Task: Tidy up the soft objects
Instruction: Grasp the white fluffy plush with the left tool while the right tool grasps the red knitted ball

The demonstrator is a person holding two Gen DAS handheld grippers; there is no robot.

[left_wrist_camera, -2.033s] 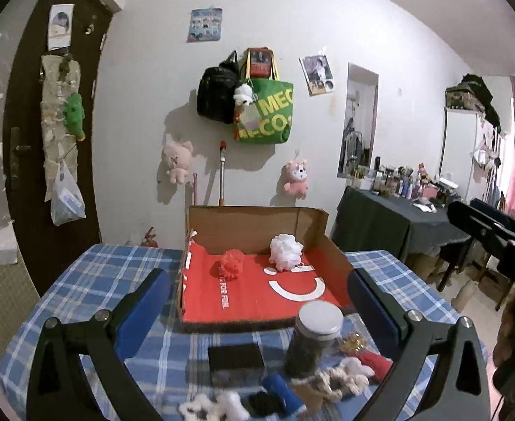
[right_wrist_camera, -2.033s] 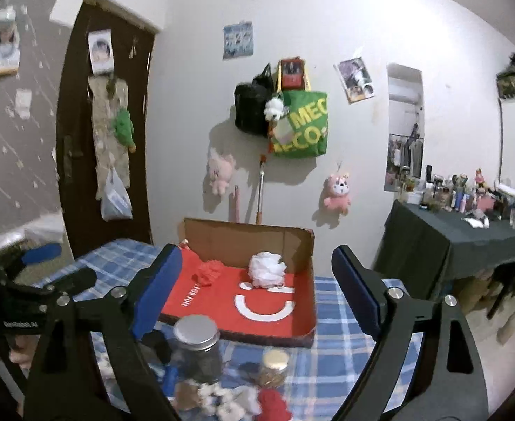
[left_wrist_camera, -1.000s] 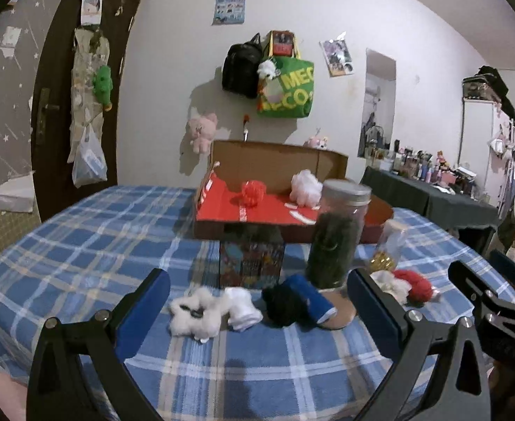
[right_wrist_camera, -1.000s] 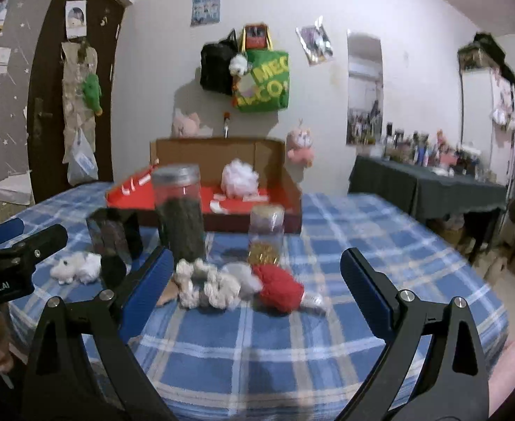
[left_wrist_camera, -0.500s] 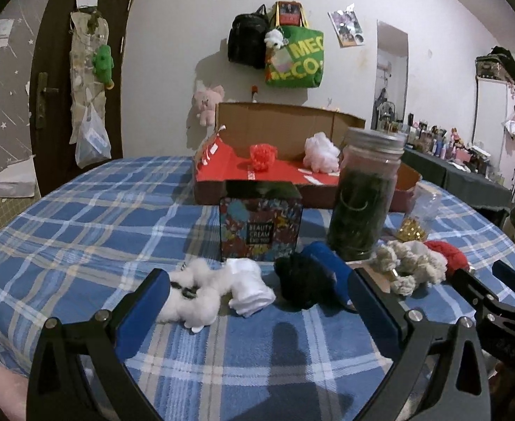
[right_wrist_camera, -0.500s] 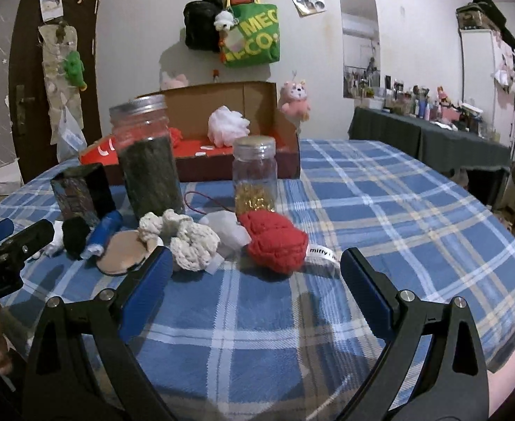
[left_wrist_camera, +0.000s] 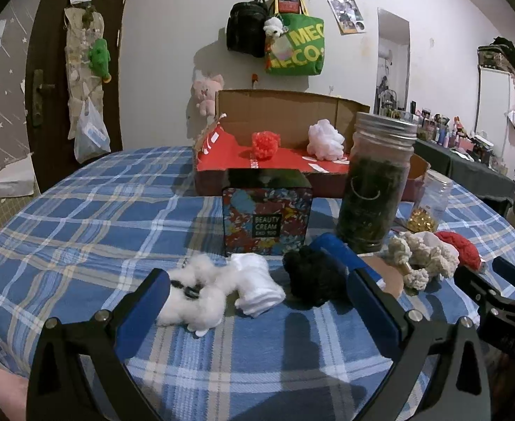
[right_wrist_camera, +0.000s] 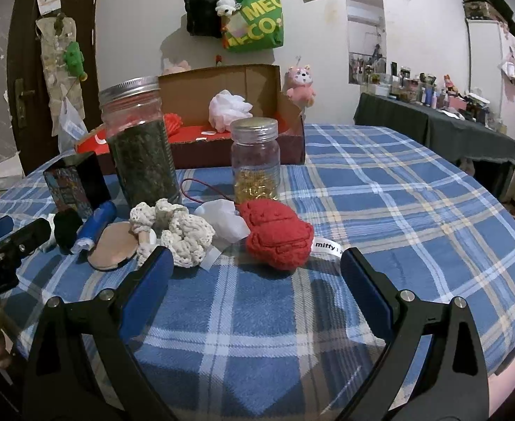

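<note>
Both tongs hang wide open, gripping nothing. Left gripper (left_wrist_camera: pixel 257 289) hovers low over the white fluffy piece (left_wrist_camera: pixel 196 296) and black pom-pom (left_wrist_camera: pixel 315 275) at the near edge of the checked table (left_wrist_camera: pixel 82 231). Right gripper (right_wrist_camera: pixel 253 266) faces the red knitted piece (right_wrist_camera: pixel 278 233) (cream crochet (right_wrist_camera: pixel 182 231) just left). Box (left_wrist_camera: pixel 285 156), far side, holds two pom-poms.

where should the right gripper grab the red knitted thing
Pinch the red knitted piece across its rounded middle, coming straight in from the near side; the open right gripper already brackets it. Avoid the white label tail on its right.
</note>
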